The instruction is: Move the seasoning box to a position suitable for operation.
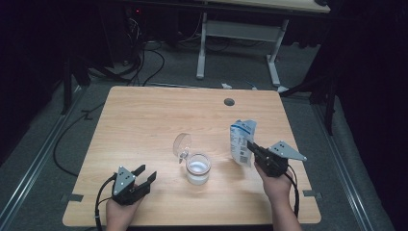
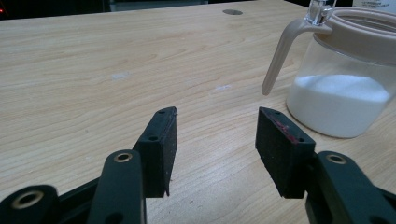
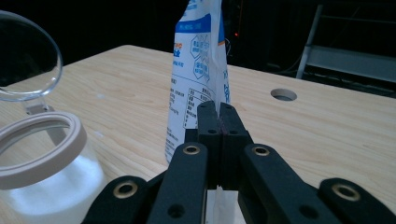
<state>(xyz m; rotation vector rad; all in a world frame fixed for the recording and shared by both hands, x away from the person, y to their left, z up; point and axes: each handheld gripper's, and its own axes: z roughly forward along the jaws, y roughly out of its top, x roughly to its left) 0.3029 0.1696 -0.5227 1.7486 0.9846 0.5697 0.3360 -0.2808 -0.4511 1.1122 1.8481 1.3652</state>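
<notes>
Near the desk's front-left corner, your left gripper (image 1: 144,176) is idling with its jaws apart, nothing between them. Right of the lidded jar (image 1: 197,168) (lid flipped up), your right gripper (image 1: 252,148) is pinching the soft, floppy bag (image 1: 241,139) upright toward the right edge; you are probably best gripping near its top.

I saw a pale wood-grain table (image 1: 144,125) with one dark round hole (image 1: 229,102). The jar (image 2: 343,79) was clear glass with a beige rim and handle, and white powder filled its lower part (its hinged lid (image 3: 25,56) was clear too). The bag (image 3: 198,70) was white with blue panels and small dark print. My left gripper (image 2: 212,140) and right gripper (image 3: 218,140) were black, with brass-coloured rivets and grey top plates.
</notes>
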